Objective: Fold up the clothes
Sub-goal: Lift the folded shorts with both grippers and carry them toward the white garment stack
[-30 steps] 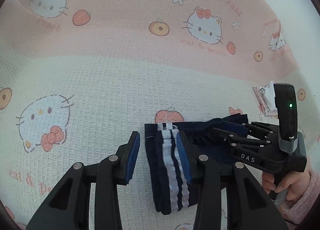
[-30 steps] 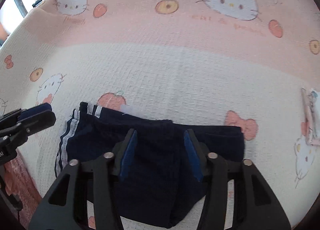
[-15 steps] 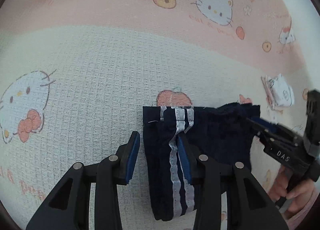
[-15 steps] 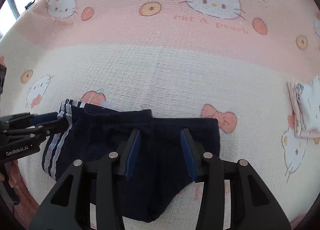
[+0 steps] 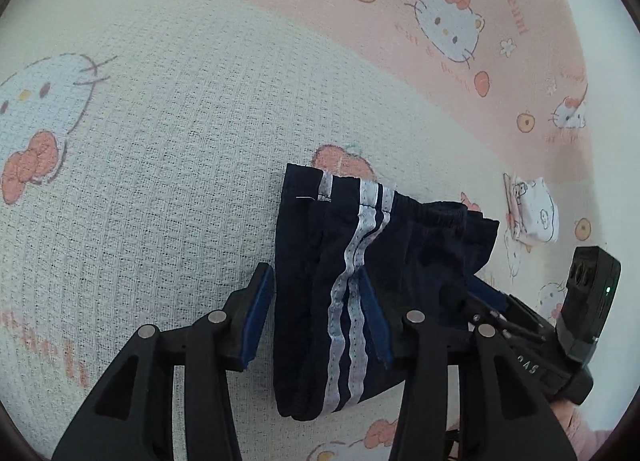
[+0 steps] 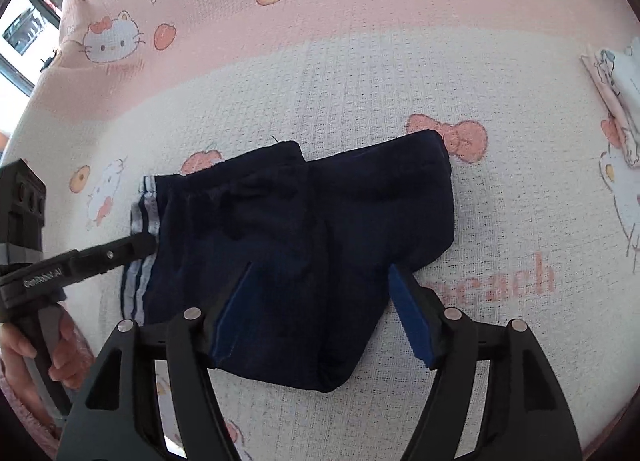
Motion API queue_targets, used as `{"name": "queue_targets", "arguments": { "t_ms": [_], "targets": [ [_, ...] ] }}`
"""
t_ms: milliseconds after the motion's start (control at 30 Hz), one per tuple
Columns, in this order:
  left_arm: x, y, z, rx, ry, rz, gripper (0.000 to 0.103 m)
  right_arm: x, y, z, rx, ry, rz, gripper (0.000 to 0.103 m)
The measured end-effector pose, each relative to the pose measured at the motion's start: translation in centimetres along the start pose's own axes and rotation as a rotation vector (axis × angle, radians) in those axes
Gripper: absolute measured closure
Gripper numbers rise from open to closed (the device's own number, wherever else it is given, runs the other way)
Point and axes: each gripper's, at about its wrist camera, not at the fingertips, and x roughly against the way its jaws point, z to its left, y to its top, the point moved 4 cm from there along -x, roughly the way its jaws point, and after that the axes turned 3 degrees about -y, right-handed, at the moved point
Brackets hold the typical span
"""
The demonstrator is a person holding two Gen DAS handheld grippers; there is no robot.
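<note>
A cartoon-print blanket (image 5: pixel 168 165) in pink and cream fills both views and serves as the flat surface for folding; what lies under it cannot be told. On it, at centre and lower centre of each frame, lie the shorts (image 6: pixel 304 245), dark navy with two white side stripes, already folded into a compact bundle whose elastic waistband sits toward the top of the left view and whose stacked layers show at the lower edge. The left hand-held gripper (image 5: pixel 316 321) stands wide, one blue pad on the blanket just left of the striped edge and the other over the cloth, probably placed to pinch or press that side. The right hand-held gripper (image 6: pixel 320 317) is also wide, holding nothing, its pads straddling the plain lower part of the shorts, seemingly ready to smooth or grip the fold. At the right edge of the frame a small folded garment (image 5: pixel 532 217), white with a print, lies well apart, likely a finished piece set aside.
</note>
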Motion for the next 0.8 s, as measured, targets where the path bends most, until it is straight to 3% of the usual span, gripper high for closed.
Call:
{"name": "queue_targets", "arguments": {
  "t_ms": [33,100,167,200,233,267,400,533,633,733,800],
  "targets": [
    [-0.1,0.0,0.0,0.005,-0.003,-0.006,0.056,-0.3,-0.1,0.6,0.018,-0.042,-0.004,0.034],
    [-0.2,-0.2,-0.6,-0.039,0.022,-0.007,0.056,-0.4,-0.3,1.4,0.058,-0.099,-0.007,0.047],
    [-0.4,-0.4,-1.3,-0.070,0.031,-0.006,0.057,-0.3,-0.3,1.7,0.042,-0.062,-0.002,0.060],
    [-0.6,-0.6,-1.6,-0.080,0.028,-0.006,0.066,-0.3,-0.2,1.8,0.026,-0.036,0.002,0.076],
    [-0.9,-0.8,-1.9,-0.079,0.011,0.012,0.084,-0.3,-0.1,1.9,0.009,-0.016,0.005,0.082],
    [-1.2,-1.0,-2.1,-0.078,0.007,0.023,0.086,-0.3,0.0,1.8,-0.008,-0.015,0.004,0.086],
    [-1.3,-0.9,-2.2,-0.074,-0.007,0.022,0.086,-0.3,-0.1,1.7,-0.009,-0.025,0.007,0.086],
    [-0.4,-0.6,-2.7,-0.053,-0.052,0.007,0.090,0.4,0.4,1.2,-0.067,0.048,0.022,0.090],
    [1.4,-0.8,-4.6,-0.058,-0.103,-0.009,0.090,2.5,1.1,1.4,-0.102,0.116,0.002,0.090],
    [2.4,0.0,-7.2,-0.025,-0.196,0.004,0.090,5.1,1.8,1.3,-0.057,0.114,-0.030,0.090],
    [2.9,0.9,-10.2,-0.082,-0.179,-0.004,0.090,6.7,2.6,0.0,-0.088,0.123,-0.043,0.090]
  ]
}}
